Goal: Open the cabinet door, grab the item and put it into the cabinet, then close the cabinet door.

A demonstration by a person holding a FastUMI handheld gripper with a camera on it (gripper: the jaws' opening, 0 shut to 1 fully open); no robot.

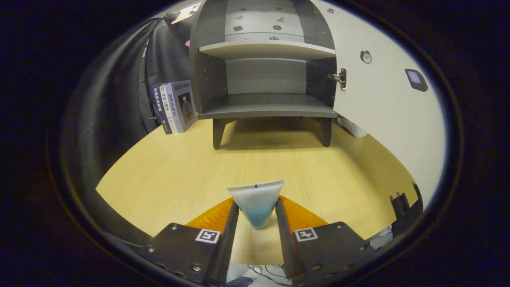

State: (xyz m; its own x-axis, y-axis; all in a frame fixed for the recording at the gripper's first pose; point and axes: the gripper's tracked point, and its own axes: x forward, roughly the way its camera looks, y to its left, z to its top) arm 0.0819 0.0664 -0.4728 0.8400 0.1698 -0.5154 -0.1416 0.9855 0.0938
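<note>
Gripper view, with the wooden table [167,167] spread wide beneath the scene. At its far side stands the cabinet [267,75] on short legs, its door [390,111] already swung fully aside to the right on a metal hinge [339,78]; the opening step therefore appears complete. Inside, the upper shelf [267,50] and the lower shelf [267,108] both lie bare, offering free room for a deposit, the lower shelf's front edge being the lip to clear. A stack of books [175,105] leans just left of the cabinet, apart from the approach path. Between cabinet and gripper the table surface is unobstructed. The gripper [257,211] holds the item, a soft tube [257,201], crimped end up, with both fingers pressing its flanks; the grab step thus seems done. Remaining, by judgement: carry the tube forward across the table, set it on a shelf, release, withdraw, then swing the door closed from the right.
</note>
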